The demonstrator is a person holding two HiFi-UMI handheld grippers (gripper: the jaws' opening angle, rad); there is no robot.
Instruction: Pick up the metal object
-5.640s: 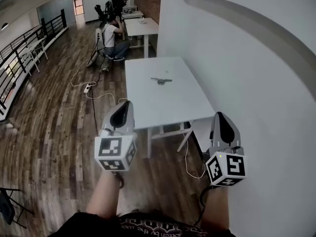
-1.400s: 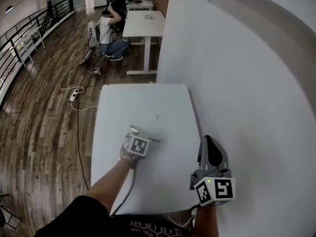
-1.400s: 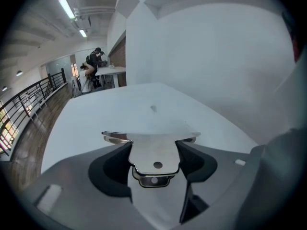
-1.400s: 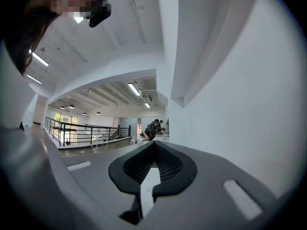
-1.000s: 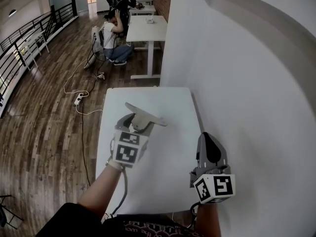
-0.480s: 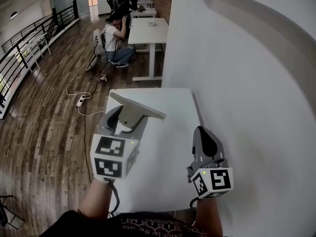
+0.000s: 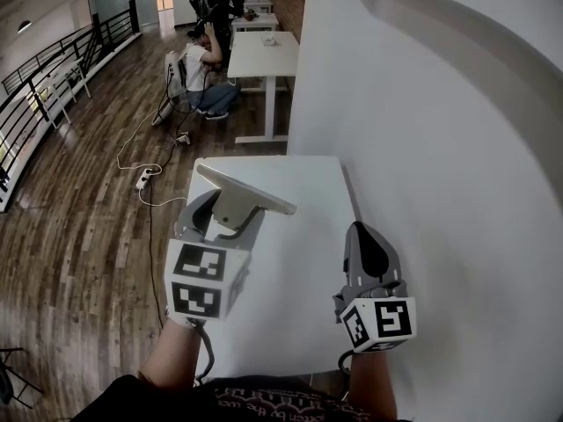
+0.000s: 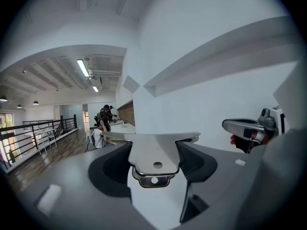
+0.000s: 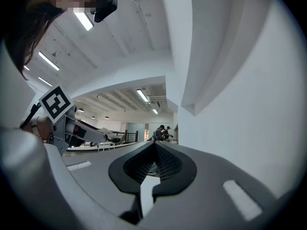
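The metal object [image 7: 244, 197] is a flat, pale T-shaped plate with a broad top bar. It is held in the air above the white table [image 7: 308, 200], tilted, with my left gripper [image 7: 230, 214] shut on its stem. In the left gripper view the metal object [image 8: 154, 158] fills the gap between the two dark pads, and two small holes show in its stem. My right gripper [image 7: 359, 234] hovers over the table's right side near the wall, apart from the plate. Its jaws are shut with nothing between them, and the right gripper [image 9: 154, 147] shows its ribbed pads meeting.
A white wall [image 7: 422, 130] runs close along the table's right edge. Wooden floor [image 7: 79, 227] lies to the left, with a cable and power strip [image 7: 143, 179]. Farther back, people [image 7: 204, 55] sit and stand by other white tables [image 7: 264, 55]. A black railing [image 7: 35, 86] borders the far left.
Over the last second my left gripper has risen a little toward me with the metal object in it. For the last half second it has hardly moved. The right gripper has stayed put.
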